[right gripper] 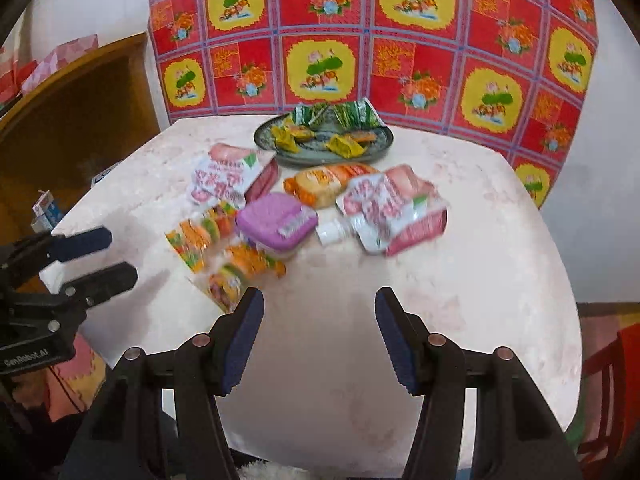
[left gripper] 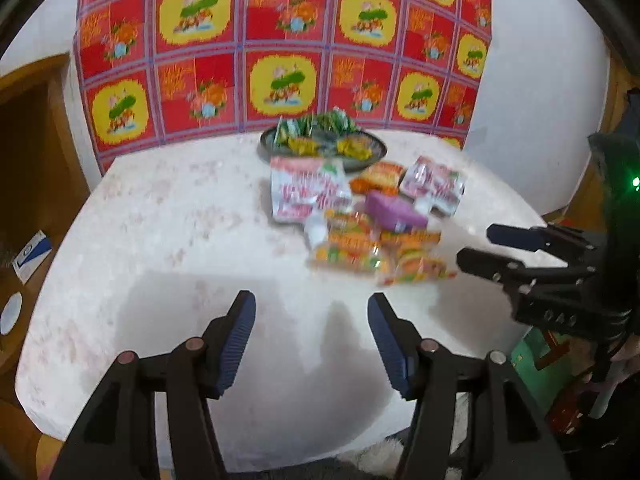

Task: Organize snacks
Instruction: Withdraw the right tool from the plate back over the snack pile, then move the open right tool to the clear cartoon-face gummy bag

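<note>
Both the left gripper [left gripper: 312, 336] and the right gripper [right gripper: 320, 332] stood open and empty over the table [right gripper: 500, 300]. Nearest lay the gummy packets [right gripper: 224, 256], probably light, soft and crinkly, best pinched at an edge; their long axis ran diagonally toward the plate [right gripper: 372, 148] beyond.

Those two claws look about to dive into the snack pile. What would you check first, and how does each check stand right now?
1. Left claw open, nothing in it: ok.
2. Right claw open, nothing in it: ok.
3. Claws apart from each other: ok.
4. Plate has room for more: cannot tell, green and yellow packets already fill much of it.
5. Purple box free to lift: not ok, it rests on the burger-print packets.
6. Pictures sharp enough to aim: not ok, blurred.
</note>
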A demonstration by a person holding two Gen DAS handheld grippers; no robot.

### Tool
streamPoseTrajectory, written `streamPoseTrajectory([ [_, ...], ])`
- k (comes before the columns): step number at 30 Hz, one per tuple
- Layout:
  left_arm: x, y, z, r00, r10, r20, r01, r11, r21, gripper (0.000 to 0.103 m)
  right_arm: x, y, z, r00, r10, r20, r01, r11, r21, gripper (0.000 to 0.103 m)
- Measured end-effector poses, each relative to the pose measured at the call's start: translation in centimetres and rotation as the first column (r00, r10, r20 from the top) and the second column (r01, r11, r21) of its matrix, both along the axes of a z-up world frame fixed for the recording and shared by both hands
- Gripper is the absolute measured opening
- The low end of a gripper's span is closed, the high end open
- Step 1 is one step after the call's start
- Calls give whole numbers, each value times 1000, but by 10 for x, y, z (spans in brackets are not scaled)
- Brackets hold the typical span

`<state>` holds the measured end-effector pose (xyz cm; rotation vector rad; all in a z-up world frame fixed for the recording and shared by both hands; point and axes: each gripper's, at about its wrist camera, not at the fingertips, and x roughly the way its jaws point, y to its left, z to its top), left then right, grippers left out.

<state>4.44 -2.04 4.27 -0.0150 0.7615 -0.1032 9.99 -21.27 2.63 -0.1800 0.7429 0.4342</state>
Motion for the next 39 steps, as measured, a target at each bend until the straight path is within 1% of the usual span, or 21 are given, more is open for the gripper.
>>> streamPoseTrajectory([
  [3, -2, 3, -7, 1000, -2, 11, 2, 1000, -2, 62, -3, -3, -8, 1000, -2, -8, 3, 1000, 25, 59],
  [6, -3, 5, -13, 999, 6, 49, -6, 1000, 11, 62, -5, -2, -18, 1000, -5, -10, 5, 1000, 31, 59],
  [8, 1, 7, -17, 999, 11, 48, -11, 1000, 11, 62, -9, -1, -20, 999, -8, 32, 7, 1000, 17, 59],
  [9, 3, 9, -20, 999, 6, 42, -5, 1000, -14, 63, -11, 1, -21, 999, -7, 47, 6, 1000, 7, 59],
  [10, 3, 12, -20, 998, 4, 69, -2, 999, -42, 64, -12, 2, -22, 998, -1, 62, 1, 1000, -1, 59],
  [13, 7, 20, -22, 996, 2, 89, 9, 992, -127, 69, -11, 2, -23, 997, 10, 82, -12, 1000, 20, 60],
  [15, 7, 21, -23, 994, 3, 112, 13, 989, -145, 72, -9, 1, -25, 995, 6, 100, -9, 1000, 27, 62],
  [17, 6, 16, -25, 991, -2, 137, 18, 993, -117, 75, -10, 1, -27, 993, 1, 121, -5, 999, 37, 63],
  [19, 2, 4, -29, 985, -5, 173, 11, 999, -37, 75, -13, 0, -30, 988, -4, 152, -3, 999, 50, 63],
  [21, -2, -6, -34, 978, -5, 210, -3, 999, 36, 76, -16, -1, -32, 984, -6, 177, -5, 998, 61, 63],
  [23, -1, -3, -36, 976, 8, 219, -9, 1000, 5, 77, -17, -2, -33, 981, -10, 192, -4, 997, 71, 63],
  [28, -1, -2, -37, 975, -9, 224, 7, 1000, 12, 78, -17, -3, -33, 981, -18, 191, 0, 996, 93, 63],
  [29, -1, -3, -37, 974, -10, 227, 8, 1000, 13, 78, -18, -7, -33, 982, -30, 185, 4, 990, 142, 63],
  [30, -2, -3, -37, 973, -11, 229, 8, 1000, 12, 78, -19, -12, -33, 984, -25, 174, -13, 976, 215, 63],
  [32, -2, -2, -37, 973, -12, 230, 10, 1000, 9, 78, -25, -18, -29, 983, -8, 183, -56, 940, 337, 63],
  [33, -2, -2, -37, 973, -12, 230, 10, 1000, 10, 78, -29, -17, -26, 979, -8, 202, -62, 938, 342, 67],
  [34, -2, -2, -38, 973, -11, 229, 9, 1000, 10, 78, -34, -10, -22, 971, -4, 239, -73, 946, 315, 69],
  [36, -2, -2, -38, 973, -13, 232, 11, 1000, 9, 78, -38, 5, -18, 961, 21, 276, -91, 966, 243, 71],
  [37, -3, -2, -38, 972, -13, 234, 12, 1000, 8, 78, -38, 14, -18, 962, 35, 269, -96, 972, 214, 71],
  [39, -4, -2, -38, 971, -17, 239, 16, 1000, 6, 78, -31, 27, -22, 974, 39, 221, -84, 976, 200, 70],
])
